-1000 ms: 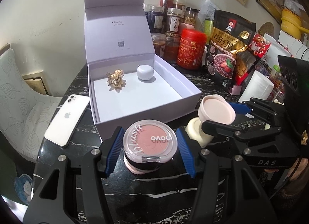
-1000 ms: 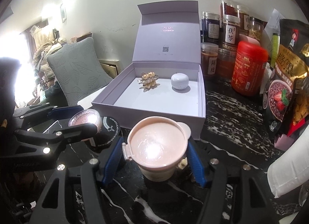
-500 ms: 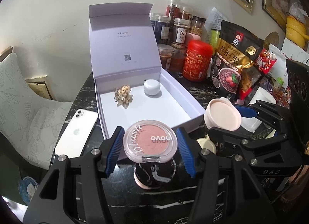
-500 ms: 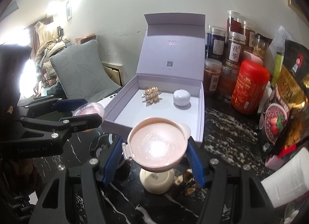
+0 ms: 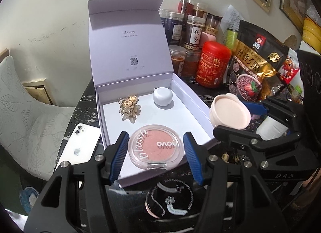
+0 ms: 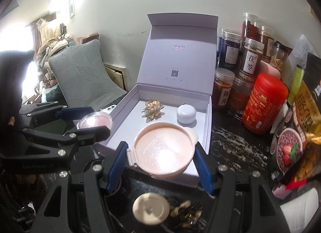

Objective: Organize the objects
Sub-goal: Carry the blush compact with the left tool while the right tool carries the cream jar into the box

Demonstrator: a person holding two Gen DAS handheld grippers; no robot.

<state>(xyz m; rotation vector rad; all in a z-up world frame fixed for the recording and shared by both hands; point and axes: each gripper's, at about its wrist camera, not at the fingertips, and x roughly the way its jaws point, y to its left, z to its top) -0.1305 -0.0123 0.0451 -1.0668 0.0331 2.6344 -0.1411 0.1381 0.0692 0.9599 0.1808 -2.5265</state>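
Left tool (image 5: 156, 148) is clenched on a round blush compact (image 5: 156, 146), its blue pads pressing the clear rim on both sides; the compact sits level, held over the near edge of an open lilac box (image 5: 197, 100). Right tool (image 6: 163, 153) is grasping a pink round case (image 6: 163, 150) the same way, lifted above the box's near right corner, and in the left wrist view that case (image 5: 229, 112) hangs just beside the box's right wall. Inside the box lie a gold hair clip (image 5: 129, 105) towards the back left and a small white round case (image 5: 162, 97) to its right, apart from each other. The box's lid stands upright against the wall. On the black marble counter (image 6: 236, 142) below the tools rest a dark round disc with white print (image 5: 170, 198), a cream round lid (image 6: 150, 208) and a second gold clip (image 6: 186, 212) touching it. A white phone (image 5: 77, 144) lies face down left of the box. Jars and a red canister (image 5: 213, 64) crowd the counter behind the box on the right
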